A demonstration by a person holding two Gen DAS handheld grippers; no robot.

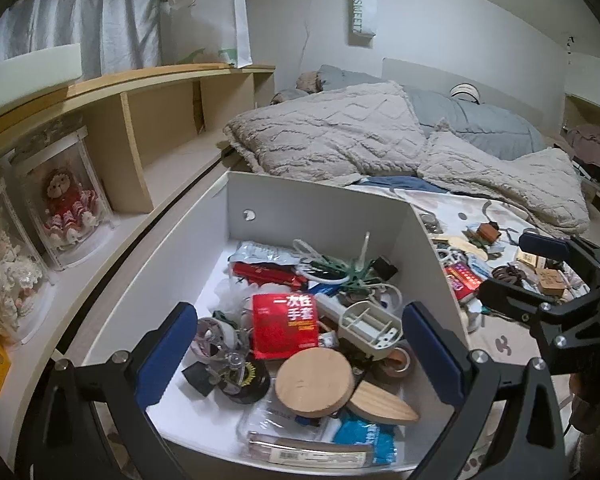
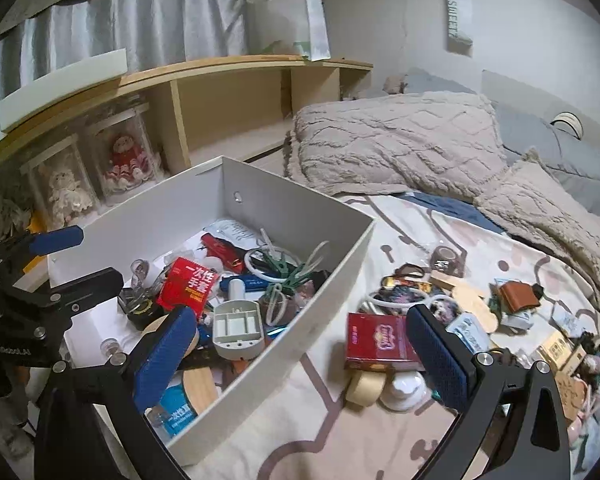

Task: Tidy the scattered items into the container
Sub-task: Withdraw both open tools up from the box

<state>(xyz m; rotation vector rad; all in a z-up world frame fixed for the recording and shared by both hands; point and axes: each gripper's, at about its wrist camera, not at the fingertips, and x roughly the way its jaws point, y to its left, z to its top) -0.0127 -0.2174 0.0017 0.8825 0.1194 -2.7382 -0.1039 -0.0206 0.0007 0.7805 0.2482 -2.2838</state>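
Note:
A white box stands on the bed, holding many items: a red packet, a round wooden lid, a grey plastic holder. My left gripper is open and empty above the box; it also shows at the left of the right wrist view. My right gripper is open and empty, straddling the box's near wall. It shows at the right of the left wrist view. Scattered items lie right of the box: a red carton, a tape roll, a brown leather piece.
A beige knitted blanket and grey duvet lie behind the items. A wooden shelf with boxed dolls runs along the left. A patterned sheet covers the bed.

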